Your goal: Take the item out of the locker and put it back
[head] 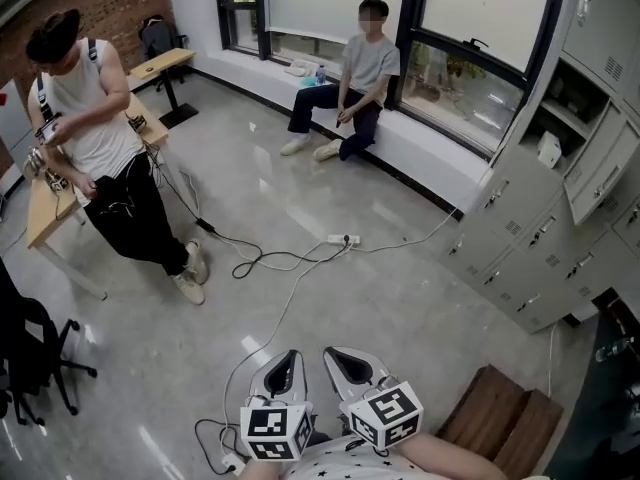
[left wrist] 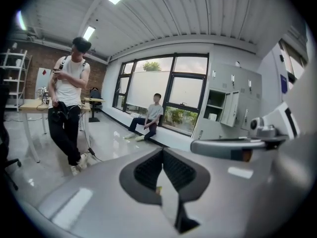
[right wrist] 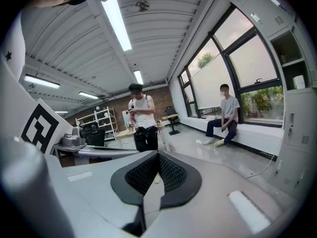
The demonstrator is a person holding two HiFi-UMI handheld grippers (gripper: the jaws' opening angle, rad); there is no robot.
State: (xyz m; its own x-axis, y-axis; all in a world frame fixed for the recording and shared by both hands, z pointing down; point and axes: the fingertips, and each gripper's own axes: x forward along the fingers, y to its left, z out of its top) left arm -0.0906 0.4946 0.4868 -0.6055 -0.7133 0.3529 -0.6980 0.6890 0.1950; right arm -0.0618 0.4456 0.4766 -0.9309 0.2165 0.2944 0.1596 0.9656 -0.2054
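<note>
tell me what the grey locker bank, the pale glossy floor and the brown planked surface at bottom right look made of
The grey locker bank is likely painted sheet metal with a satin finish: flat doors, louvred vents. The pale glossy floor looks like polished stone or tile and mirrors the window light. The brown planked surface seems to be matt wood with visible seams, though it could be laminate.

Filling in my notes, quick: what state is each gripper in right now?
Left gripper: closed, nothing between the jaws.
Right gripper: closed, nothing between the jaws.
</note>
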